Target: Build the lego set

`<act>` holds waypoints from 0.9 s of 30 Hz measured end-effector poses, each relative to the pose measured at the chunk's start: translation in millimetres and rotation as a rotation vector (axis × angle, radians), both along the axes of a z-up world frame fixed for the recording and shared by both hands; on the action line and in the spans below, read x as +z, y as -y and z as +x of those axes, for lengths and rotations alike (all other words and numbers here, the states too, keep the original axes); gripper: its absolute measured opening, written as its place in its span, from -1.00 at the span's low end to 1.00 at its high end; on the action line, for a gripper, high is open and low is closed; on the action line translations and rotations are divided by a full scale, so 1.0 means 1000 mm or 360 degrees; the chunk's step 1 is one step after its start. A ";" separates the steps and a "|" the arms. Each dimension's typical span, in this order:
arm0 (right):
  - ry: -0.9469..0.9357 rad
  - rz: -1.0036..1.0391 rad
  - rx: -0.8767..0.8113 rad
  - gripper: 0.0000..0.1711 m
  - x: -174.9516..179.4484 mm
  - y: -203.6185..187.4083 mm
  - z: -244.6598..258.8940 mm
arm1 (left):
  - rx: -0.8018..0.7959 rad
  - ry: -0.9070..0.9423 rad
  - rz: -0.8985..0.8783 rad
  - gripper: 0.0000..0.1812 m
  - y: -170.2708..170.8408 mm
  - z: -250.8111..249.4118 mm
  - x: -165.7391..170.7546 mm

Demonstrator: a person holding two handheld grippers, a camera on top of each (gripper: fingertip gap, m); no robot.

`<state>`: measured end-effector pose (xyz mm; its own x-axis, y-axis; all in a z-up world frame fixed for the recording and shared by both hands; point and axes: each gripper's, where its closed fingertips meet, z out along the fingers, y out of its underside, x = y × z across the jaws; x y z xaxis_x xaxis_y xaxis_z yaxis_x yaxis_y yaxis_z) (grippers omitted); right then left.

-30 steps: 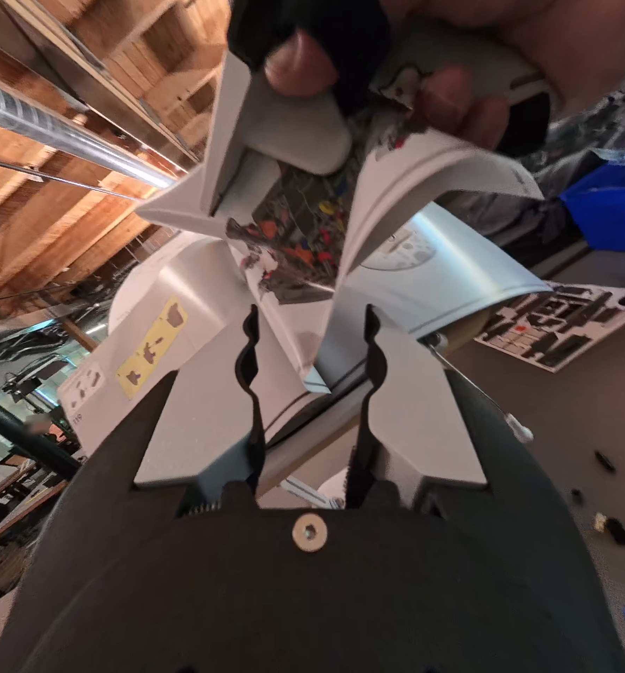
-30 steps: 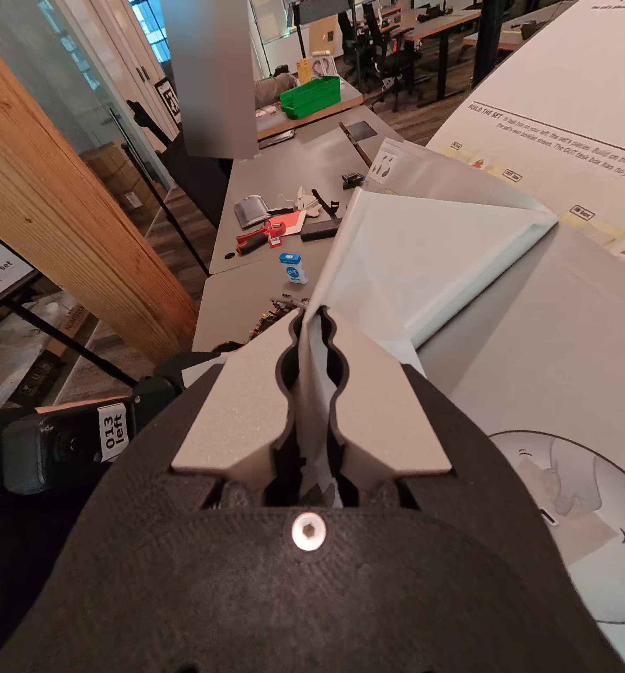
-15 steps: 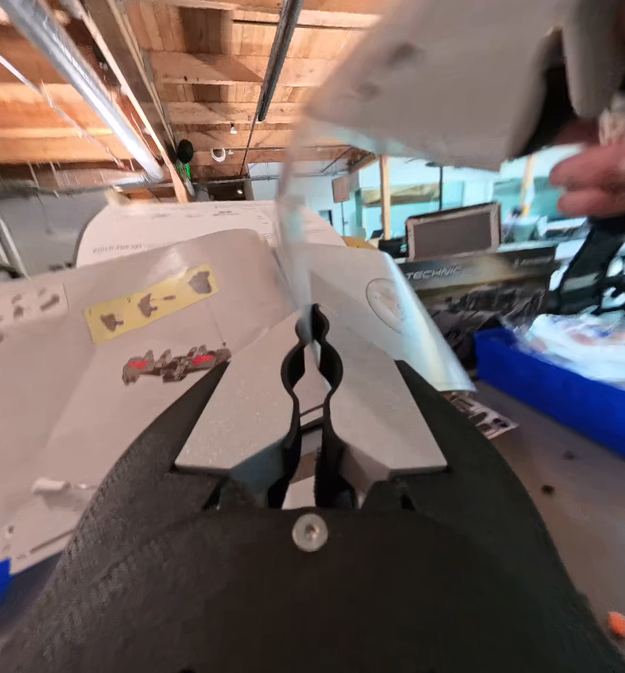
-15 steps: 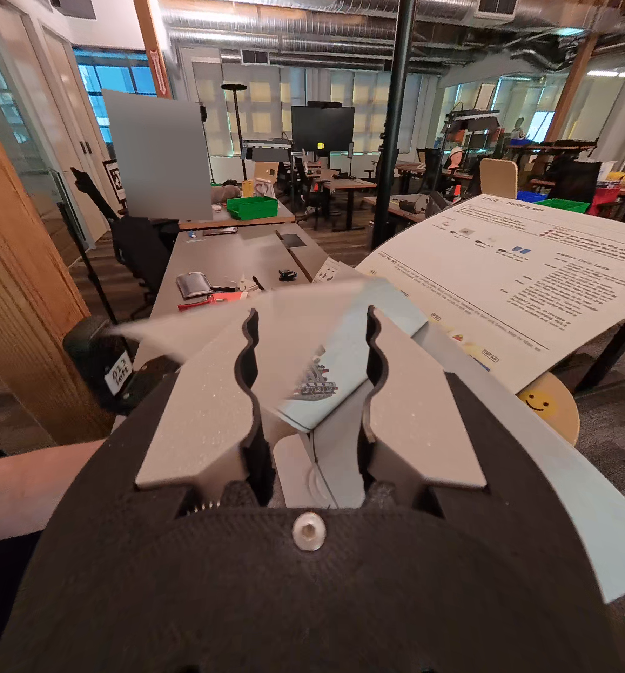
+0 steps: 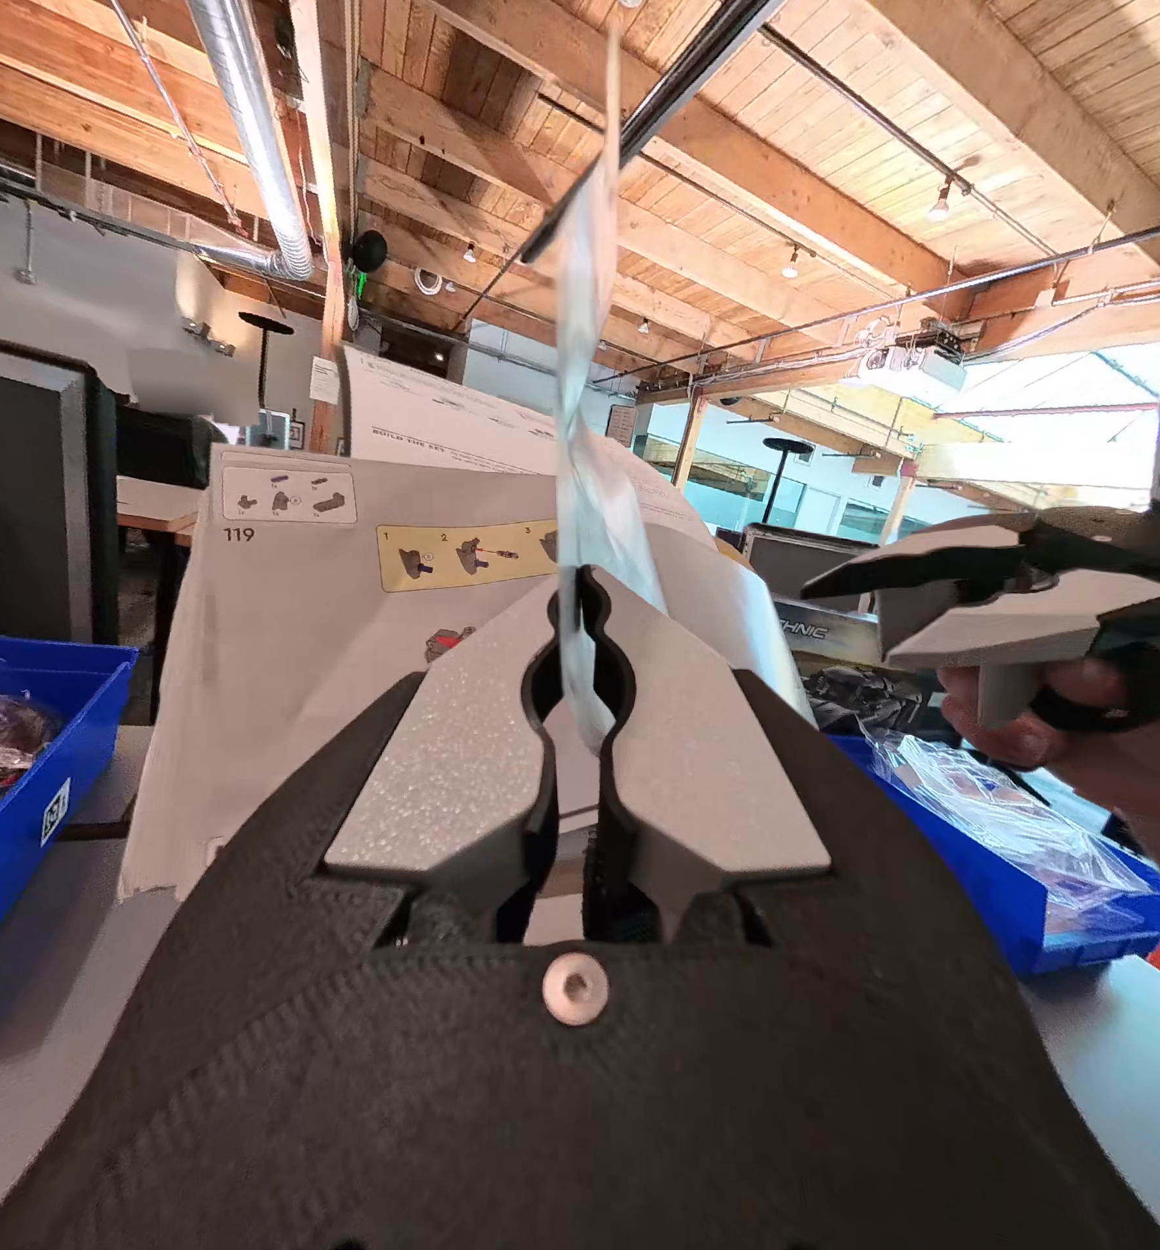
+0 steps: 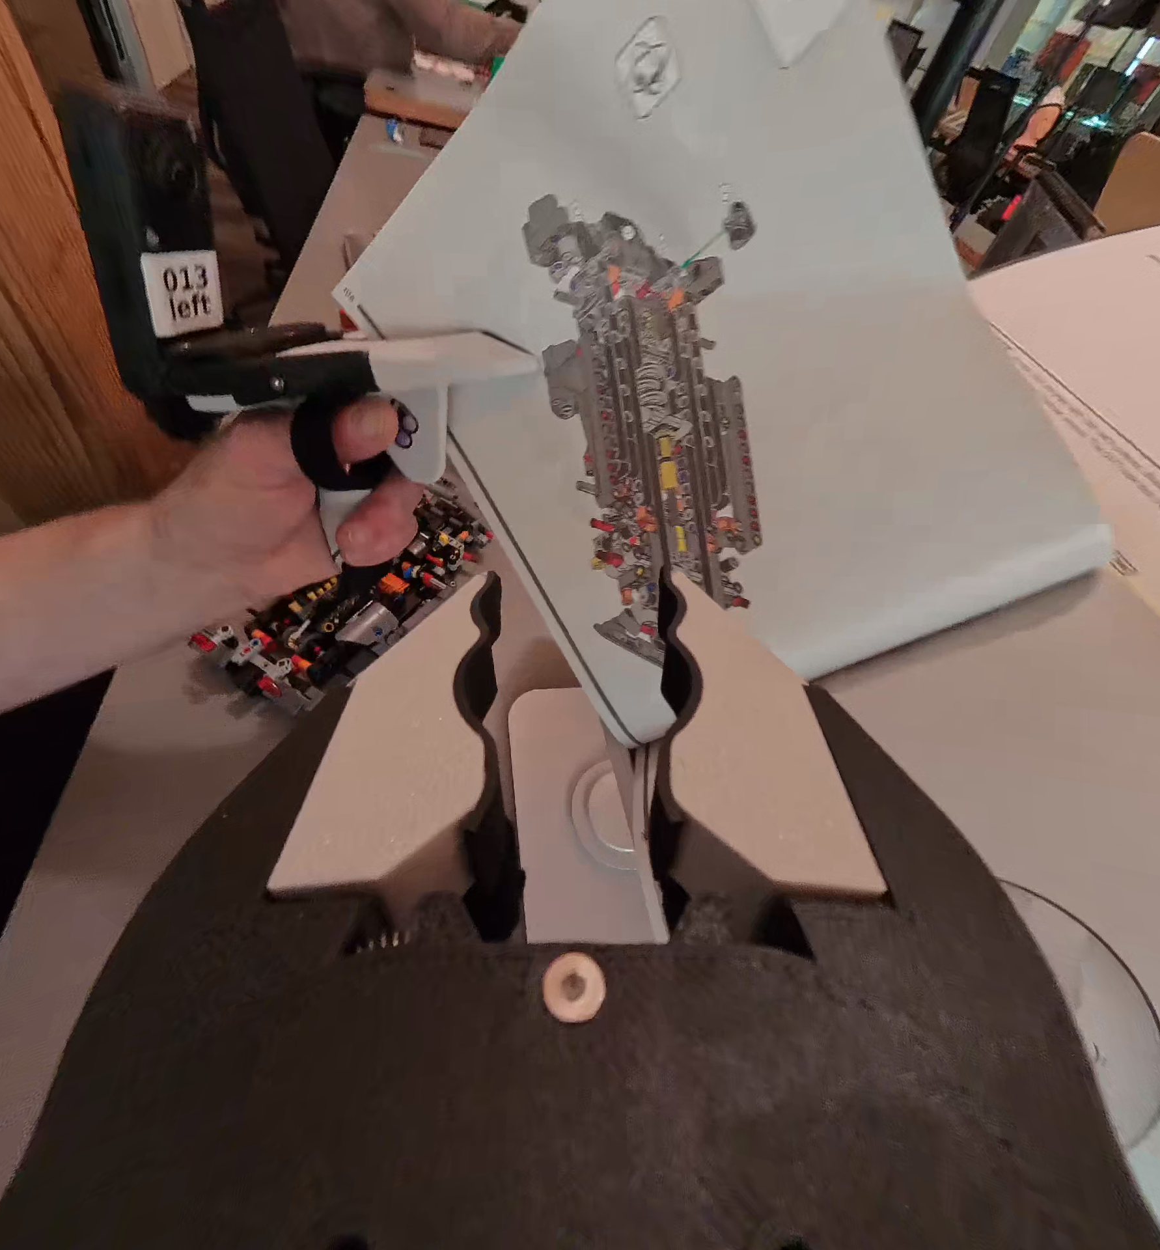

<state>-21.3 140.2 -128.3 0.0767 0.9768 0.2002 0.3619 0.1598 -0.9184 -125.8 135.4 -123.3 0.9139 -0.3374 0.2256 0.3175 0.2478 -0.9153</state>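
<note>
Step in hand: turning pages of the pale grey stapled paper instruction booklet (image 6: pixel 800 419) to reach the wanted build stage.
Left tool (image 5: pixel 581 602): clenched on a single thin page (image 5: pixel 587 473), edge-on between the tips, rising straight ahead.
Right tool (image 6: pixel 581 609): released, jaws wide apart; lower booklet corner sitting inside the gap against the right-hand finger, not pinched.
Booklet place: held up off the grey bench (image 6: pixel 969 778), just ahead of both tools.
Lego model: dark, partly built assembly with red and orange pins (image 6: pixel 340 609) on the bench, ahead-left of the right tool, below the left hand (image 6: pixel 259 514).
Doing it well: likely best to keep only one leaf pinched, sweep slowly across, steady the remaining stack with the right tool.
Risk: thin page tearing at the spine if pulled hard.
</note>
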 end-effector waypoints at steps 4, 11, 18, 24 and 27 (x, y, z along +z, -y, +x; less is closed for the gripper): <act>0.0008 0.0126 0.0014 -0.49 -0.006 0.009 -0.015 | 0.0007 0.0020 -0.0012 -1.00 0.003 -0.015 0.000; 0.0245 0.0150 -0.0043 -0.50 -0.045 -0.007 -0.043 | -0.0035 0.0049 -0.0121 -1.00 0.003 -0.043 -0.006; 0.0266 0.0292 -0.0005 -0.60 -0.055 0.006 -0.054 | -0.0049 -0.0065 -0.0186 -1.00 -0.006 -0.054 -0.010; 0.0468 0.0605 0.0077 -0.72 -0.087 0.032 -0.066 | -0.0070 -0.0113 -0.0219 -1.00 -0.014 -0.061 -0.012; 0.0496 0.0706 -0.0083 -0.57 -0.103 0.020 -0.081 | -0.0086 -0.0140 -0.0246 -1.00 -0.019 -0.064 -0.014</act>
